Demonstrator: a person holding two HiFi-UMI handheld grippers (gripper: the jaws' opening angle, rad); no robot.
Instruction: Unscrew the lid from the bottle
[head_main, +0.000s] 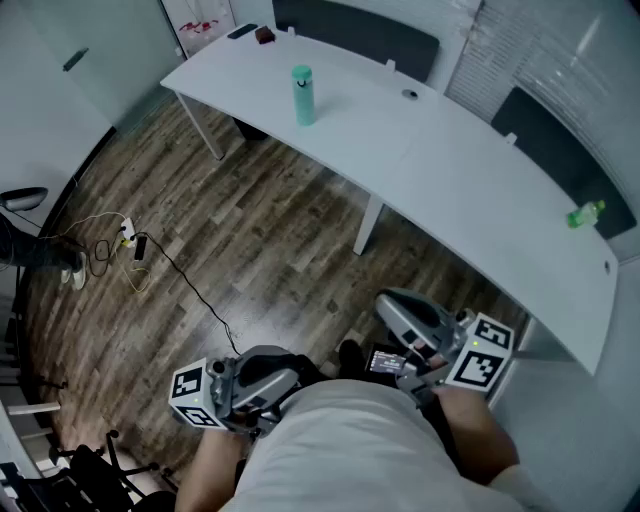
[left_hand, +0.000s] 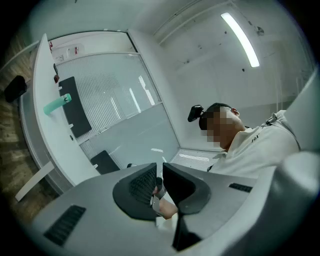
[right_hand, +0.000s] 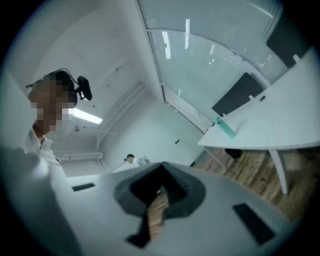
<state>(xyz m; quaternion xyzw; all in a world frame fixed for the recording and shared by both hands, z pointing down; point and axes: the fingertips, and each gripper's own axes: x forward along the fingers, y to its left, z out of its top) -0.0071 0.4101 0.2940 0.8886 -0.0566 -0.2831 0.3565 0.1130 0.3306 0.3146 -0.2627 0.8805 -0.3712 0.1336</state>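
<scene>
A teal bottle (head_main: 303, 95) with its lid on stands upright on the long white table (head_main: 440, 170), far from both grippers. It shows small in the left gripper view (left_hand: 57, 105) and in the right gripper view (right_hand: 225, 127). My left gripper (head_main: 290, 378) is held low against the person's body, at the lower left of the head view. In its own view the left gripper (left_hand: 159, 182) is shut with nothing in it. My right gripper (head_main: 392, 305) is held at the lower right, and in its own view the right gripper (right_hand: 160, 186) is shut and empty too.
A small green bottle (head_main: 585, 213) lies near the table's right end, and dark items (head_main: 263, 35) sit at its far left end. Wooden floor separates me from the table, with a power strip and cables (head_main: 128, 238) at left. Dark chairs (head_main: 360, 30) stand behind the table.
</scene>
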